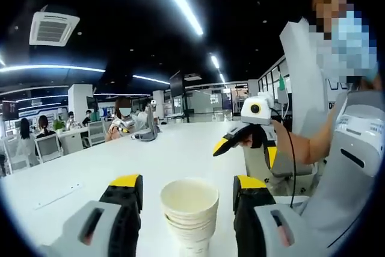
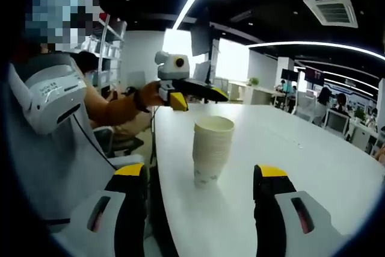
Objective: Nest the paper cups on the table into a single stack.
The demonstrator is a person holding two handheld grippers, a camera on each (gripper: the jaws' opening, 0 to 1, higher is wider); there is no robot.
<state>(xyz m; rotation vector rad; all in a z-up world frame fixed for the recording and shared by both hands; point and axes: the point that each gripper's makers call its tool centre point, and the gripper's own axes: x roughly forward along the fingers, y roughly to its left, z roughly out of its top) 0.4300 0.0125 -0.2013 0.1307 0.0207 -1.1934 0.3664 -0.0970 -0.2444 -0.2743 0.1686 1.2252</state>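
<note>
While cup stack stands nested on table, both grippers' fingers apart, empty.

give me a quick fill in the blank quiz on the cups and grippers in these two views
1. The paper cups stand nested in a single ____ on the white table.
2. The jaws of the left gripper are ____, one on each side of the cups.
3. The tips of the right gripper are coloured ____.
4. The right gripper holds ____.

Missing words: stack; open; yellow; nothing
</note>
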